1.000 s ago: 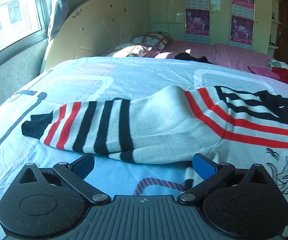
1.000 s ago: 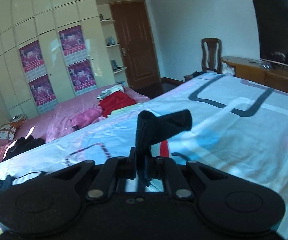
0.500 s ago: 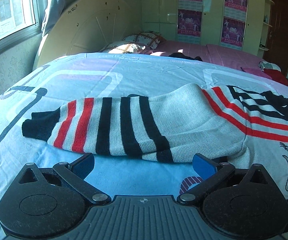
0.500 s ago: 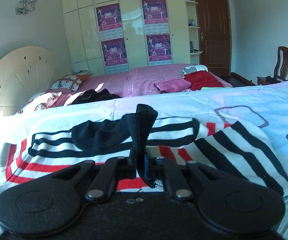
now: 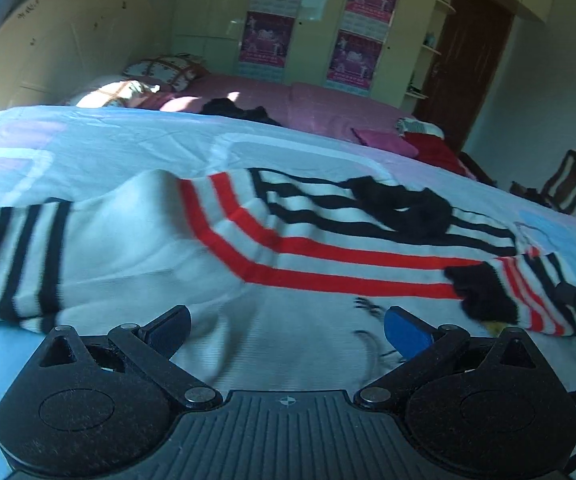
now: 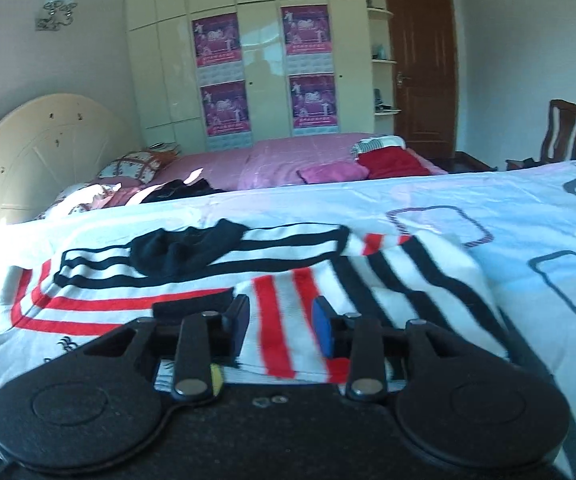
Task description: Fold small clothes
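A small white knit sweater (image 5: pixel 136 252) with red and black stripes and a black collar (image 5: pixel 400 208) lies flat on the bed. Its left sleeve (image 5: pixel 12 264) stretches out to the left. Its right sleeve (image 6: pixel 288 320) is folded across the chest, black cuff (image 5: pixel 484 292) toward the middle. My left gripper (image 5: pixel 288 328) is open and empty, low over the sweater's body. My right gripper (image 6: pixel 282 326) is open, its fingers either side of the folded sleeve, which lies on the sweater (image 6: pixel 136 300).
The bed has a pale blue and white printed sheet (image 6: pixel 528 216). Behind it is a second bed with a pink cover (image 6: pixel 288 156), clothes and pillows. A wardrobe with posters (image 6: pixel 264 68), a brown door (image 6: pixel 424 68) and a wooden chair (image 6: pixel 564 128) stand beyond.
My right gripper has opened and let go of the black sleeve cuff, which now lies across the sweater's chest. My left gripper has swung right, from the left sleeve toward the sweater's body.
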`<state>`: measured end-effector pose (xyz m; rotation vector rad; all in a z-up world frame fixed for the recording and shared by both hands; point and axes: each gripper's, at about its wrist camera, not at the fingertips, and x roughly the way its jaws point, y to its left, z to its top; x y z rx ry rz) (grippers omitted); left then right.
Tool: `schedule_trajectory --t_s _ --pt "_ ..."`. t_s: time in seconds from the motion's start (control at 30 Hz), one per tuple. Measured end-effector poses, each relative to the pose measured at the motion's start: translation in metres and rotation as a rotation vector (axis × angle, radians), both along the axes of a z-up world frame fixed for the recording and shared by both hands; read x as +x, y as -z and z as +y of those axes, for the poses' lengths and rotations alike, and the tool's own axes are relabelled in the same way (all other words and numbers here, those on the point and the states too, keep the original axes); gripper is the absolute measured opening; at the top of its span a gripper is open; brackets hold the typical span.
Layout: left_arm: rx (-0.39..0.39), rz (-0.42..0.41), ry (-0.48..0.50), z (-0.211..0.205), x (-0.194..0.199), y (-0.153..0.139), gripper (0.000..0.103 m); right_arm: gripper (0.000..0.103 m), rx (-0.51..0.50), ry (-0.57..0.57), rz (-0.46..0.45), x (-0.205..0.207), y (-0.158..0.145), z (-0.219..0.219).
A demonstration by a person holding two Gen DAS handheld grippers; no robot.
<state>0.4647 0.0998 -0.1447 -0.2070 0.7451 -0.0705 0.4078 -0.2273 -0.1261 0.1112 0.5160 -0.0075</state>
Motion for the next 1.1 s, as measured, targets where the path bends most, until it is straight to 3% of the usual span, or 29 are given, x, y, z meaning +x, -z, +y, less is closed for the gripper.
schedule_trajectory --t_s 0.03,0.07,0.2,0.3,0.43,0.5,0.53,0.57,0.63,0.87,1.1 --pt "-0.040 0.011 0.034 -0.019 0.007 0.001 0.072 0.036 0.000 0.022 0.004 -0.002 -0.001 -0.010" --pt "-0.090 0.045 0.067 -0.042 0.014 0.005 0.054 0.036 0.001 0.041 0.009 -0.004 -0.002 -0.019" --pt "-0.316 0.128 0.119 -0.099 0.033 0.021 0.053 0.035 0.006 0.085 0.021 -0.012 0.000 -0.055" --pt "-0.376 0.172 0.100 -0.127 0.042 0.036 0.053 0.035 0.011 0.111 0.025 -0.021 0.003 -0.077" --pt "-0.477 0.180 0.019 -0.129 0.055 0.046 0.053 0.035 0.031 0.141 0.036 -0.028 0.005 -0.103" --pt "-0.466 0.172 0.012 -0.134 0.062 0.047 0.047 0.035 0.034 0.148 0.037 -0.030 0.006 -0.112" --pt "-0.431 0.171 0.004 -0.136 0.064 0.047 0.024 0.035 0.036 0.151 0.038 -0.031 0.006 -0.115" --pt "-0.411 0.173 -0.001 -0.138 0.067 0.049 0.011 0.035 0.040 0.153 0.039 -0.032 0.006 -0.119" --pt "-0.403 0.154 0.001 -0.134 0.068 0.047 0.008 0.035 0.042 0.158 0.041 -0.033 0.007 -0.123" --pt "-0.298 -0.022 0.013 -0.107 0.068 -0.004 0.007 0.035 0.036 0.158 0.029 -0.029 0.001 -0.126" --pt "-0.229 -0.016 -0.009 -0.051 0.076 0.000 0.007 0.035 0.046 0.131 0.037 -0.017 0.005 -0.106"
